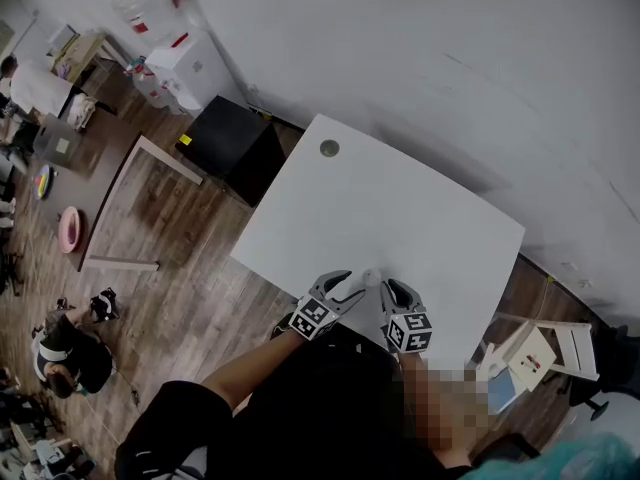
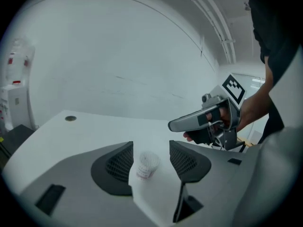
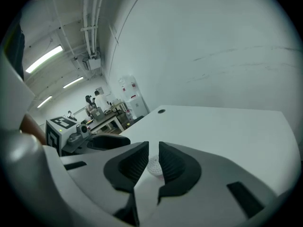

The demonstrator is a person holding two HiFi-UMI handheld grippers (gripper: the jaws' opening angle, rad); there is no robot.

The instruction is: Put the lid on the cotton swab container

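The cotton swab container (image 2: 147, 163) is a small clear tub with white swab tips showing at its uncovered top. It stands upright on the white table (image 1: 400, 203) close to the near edge, and looks like a tiny pale spot (image 1: 369, 275) from the head view. My left gripper (image 2: 151, 148) is open, its jaws on either side of the container without clearly touching it. My right gripper (image 3: 153, 148) hovers just to the right (image 2: 208, 119), its jaws drawn to a narrow slit with the container (image 3: 154, 166) beyond them. No lid can be made out in any view.
A round cable hole (image 1: 329, 148) marks the table's far corner. Off the table's left side stand a black cabinet (image 1: 225, 138) and a wooden frame (image 1: 130, 208), and a pale wooden chair (image 1: 545, 353) sits at the right. A white wall runs behind the table.
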